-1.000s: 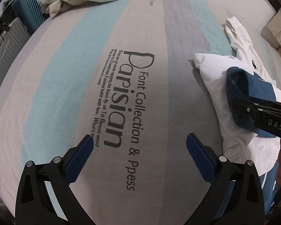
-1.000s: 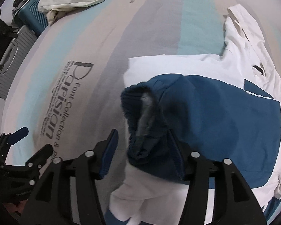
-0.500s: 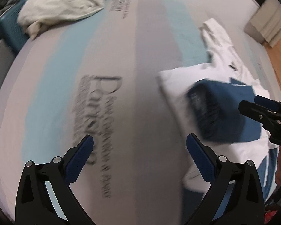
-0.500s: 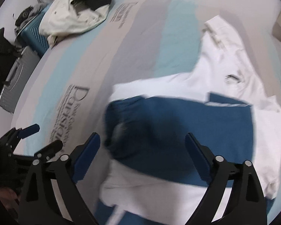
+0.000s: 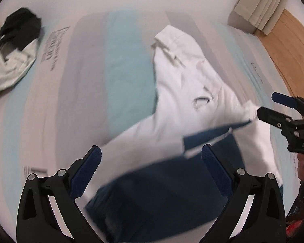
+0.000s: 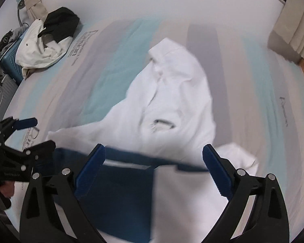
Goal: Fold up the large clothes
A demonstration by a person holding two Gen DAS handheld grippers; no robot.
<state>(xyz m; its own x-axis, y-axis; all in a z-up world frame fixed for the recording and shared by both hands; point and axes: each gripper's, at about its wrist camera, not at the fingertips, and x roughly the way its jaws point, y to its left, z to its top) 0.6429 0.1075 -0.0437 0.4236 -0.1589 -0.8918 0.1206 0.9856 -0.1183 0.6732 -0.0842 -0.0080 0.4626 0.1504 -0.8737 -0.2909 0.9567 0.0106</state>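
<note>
On bed (image 6: 253,85), striped cover (grey / pale blue / off-white, printed lettering), items L to R:

1. Far L edge: blue suitcase (image 6: 10,64) w/ grey case beside it, partly out of frame.
2. Far L corner of bed: heap of clothes (image 6: 44,46), cream garment w/ black one on top. Well apart from item 4.
3. Left claw (image 5: 151,167): released, blue pads spread wide, nothing between them; hangs over navy part of item 4, no contact seen. Also seen at L edge of right wrist view (image 6: 35,133), jaws apart.
4. Centre: white and navy jacket (image 6: 172,105), the task garment. Lies on bed, white upper part running toward far side, small dark loop near its middle. Navy panel (image 6: 115,198) on near side, folded over white body. Blurred; fine detail n/a.
5. Right claw (image 6: 154,172): released, pads wide, empty; above navy/white boundary of jacket. In left wrist view (image 5: 269,107) its tips sit just beside jacket's R edge; touching or not, can't tell.
6. Far R: cream curtain (image 5: 259,6), wood floor (image 5: 289,56).
</note>
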